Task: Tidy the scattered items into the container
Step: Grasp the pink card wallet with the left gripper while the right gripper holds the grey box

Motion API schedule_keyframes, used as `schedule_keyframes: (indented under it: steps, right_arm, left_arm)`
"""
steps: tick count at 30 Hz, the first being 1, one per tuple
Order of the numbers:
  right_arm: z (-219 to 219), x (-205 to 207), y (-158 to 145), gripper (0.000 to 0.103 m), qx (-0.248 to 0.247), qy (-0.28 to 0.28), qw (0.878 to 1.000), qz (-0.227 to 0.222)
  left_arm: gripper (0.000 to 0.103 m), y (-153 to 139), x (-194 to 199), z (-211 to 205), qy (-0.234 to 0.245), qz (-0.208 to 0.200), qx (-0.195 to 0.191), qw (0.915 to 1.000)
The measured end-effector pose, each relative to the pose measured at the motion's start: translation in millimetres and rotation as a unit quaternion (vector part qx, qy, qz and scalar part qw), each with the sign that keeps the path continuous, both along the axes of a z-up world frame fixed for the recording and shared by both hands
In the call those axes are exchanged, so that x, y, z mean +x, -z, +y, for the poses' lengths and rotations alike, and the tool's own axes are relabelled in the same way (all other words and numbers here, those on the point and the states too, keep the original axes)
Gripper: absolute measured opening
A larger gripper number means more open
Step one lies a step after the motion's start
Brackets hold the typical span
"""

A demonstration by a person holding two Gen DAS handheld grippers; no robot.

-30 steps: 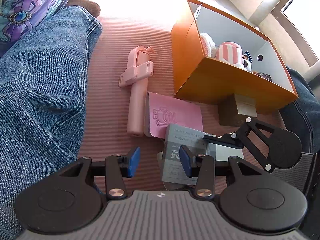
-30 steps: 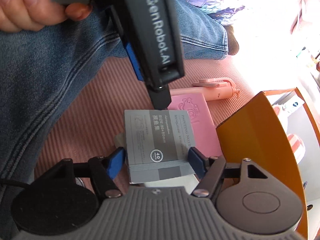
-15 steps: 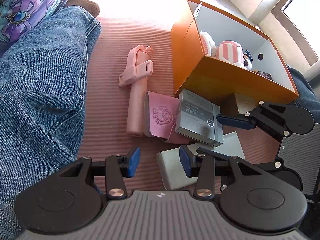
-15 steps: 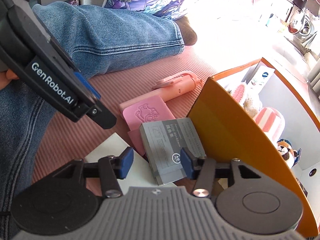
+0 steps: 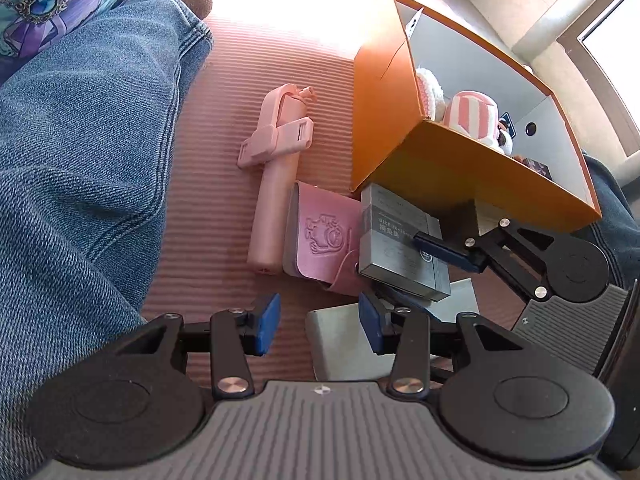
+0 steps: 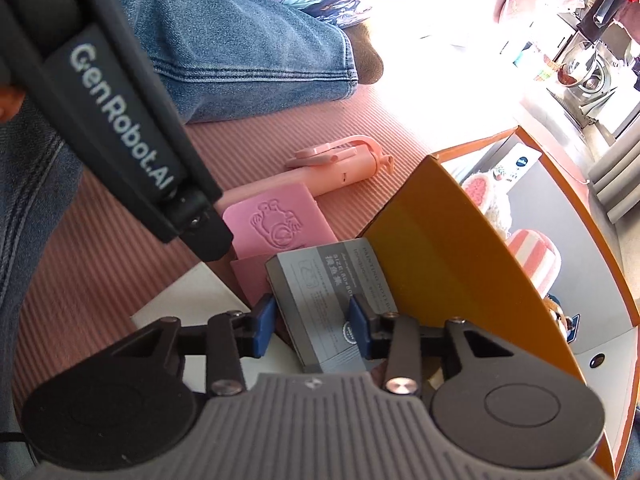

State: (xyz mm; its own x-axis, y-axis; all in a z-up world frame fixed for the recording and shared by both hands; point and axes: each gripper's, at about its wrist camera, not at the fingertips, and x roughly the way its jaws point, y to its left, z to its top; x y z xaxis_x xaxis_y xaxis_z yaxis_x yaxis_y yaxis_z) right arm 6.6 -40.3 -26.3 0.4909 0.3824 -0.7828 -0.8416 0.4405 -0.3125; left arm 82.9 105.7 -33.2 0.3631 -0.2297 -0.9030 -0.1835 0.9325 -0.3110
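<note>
1. Jaws of the right gripper (image 6: 312, 326) are closed across the grey notepad pack (image 6: 334, 300), one blue pad on each of its broad faces; the pack is held tilted, off the mat
2. Jaws of the left gripper (image 5: 318, 330) stand apart with nothing between them, poised over the ribbed pink mat (image 5: 240, 240)
3. Seen from the left wrist, the grey notepad pack (image 5: 396, 256) hangs just beside the near corner of the orange box (image 5: 452, 168), outside it, overlapping the edge of the pink embossed wallet (image 5: 320, 236)
4. Pink embossed wallet lies flat on the mat, touching the lower end of the pink selfie stick (image 5: 276, 184), which lies lengthwise beside the box
5. White flat box (image 5: 340, 344) rests on the mat below the held pack
6. Orange box holds a pink-and-white striped plush (image 5: 472, 120) and a white fluffy item (image 5: 430, 88)
7. Denim-clad leg (image 5: 80, 160) borders the mat on the left side of the left wrist view
</note>
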Motion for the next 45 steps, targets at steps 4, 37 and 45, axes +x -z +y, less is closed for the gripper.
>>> schedule_keyframes:
  steps: [4, 37, 45]
  right_arm:
    - [-10, -8, -7, 0.037, 0.008, 0.003, 0.999, -0.045]
    - [-38, 26, -29, 0.016, 0.132, 0.089, 0.987, 0.033]
    - [-38, 33, -14, 0.017, 0.11, 0.102, 0.988, 0.035]
  left_arm:
    - [0.05, 10, 8, 4, -0.037, 0.016, -0.031, 0.9987]
    - [0.029, 15, 30, -19, -0.061, -0.03, -0.07, 0.9952]
    - [0.036, 24, 37, -18, -0.071, -0.025, -0.042, 0.9963]
